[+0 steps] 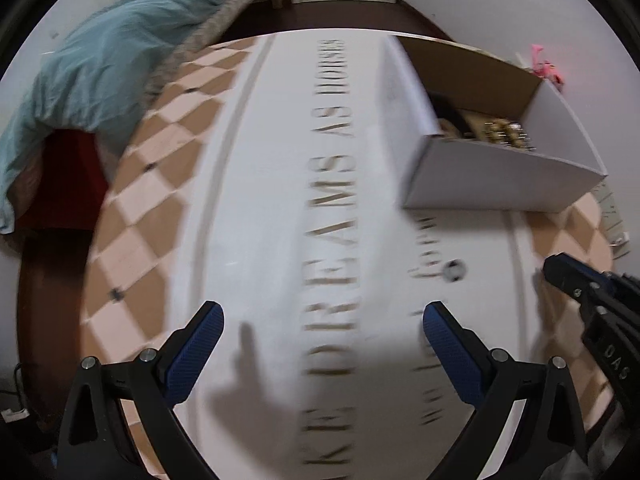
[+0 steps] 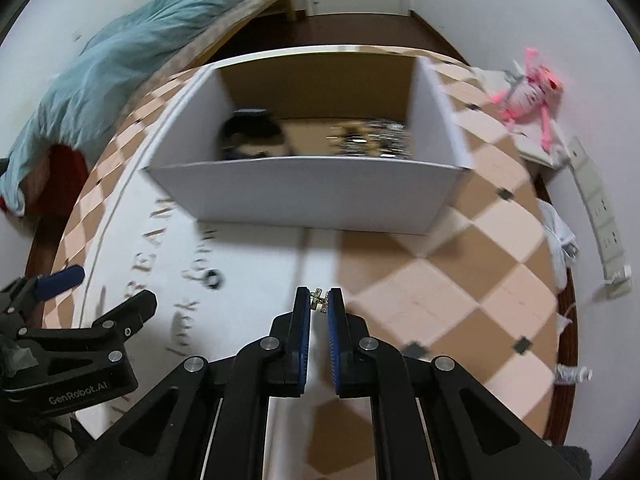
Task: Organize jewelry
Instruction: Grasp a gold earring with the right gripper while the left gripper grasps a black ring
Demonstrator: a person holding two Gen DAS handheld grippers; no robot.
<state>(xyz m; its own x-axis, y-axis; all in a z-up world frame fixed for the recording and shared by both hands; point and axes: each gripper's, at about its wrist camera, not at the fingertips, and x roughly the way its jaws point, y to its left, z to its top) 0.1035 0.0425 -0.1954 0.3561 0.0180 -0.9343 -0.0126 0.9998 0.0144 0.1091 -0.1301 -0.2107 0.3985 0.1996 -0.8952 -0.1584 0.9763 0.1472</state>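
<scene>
A white cardboard box stands on the patterned table cloth, with several gold and silver jewelry pieces and a dark item inside. It also shows in the left wrist view. My right gripper is shut on a small gold jewelry piece, held above the cloth in front of the box. My left gripper is open and empty over the lettered white part of the cloth. A small dark ring lies on the cloth to its right; it also shows in the right wrist view.
A teal blanket lies on a bed at the back left. A pink toy lies beyond the table's right corner. A white power strip and a small bottle are at the right edge.
</scene>
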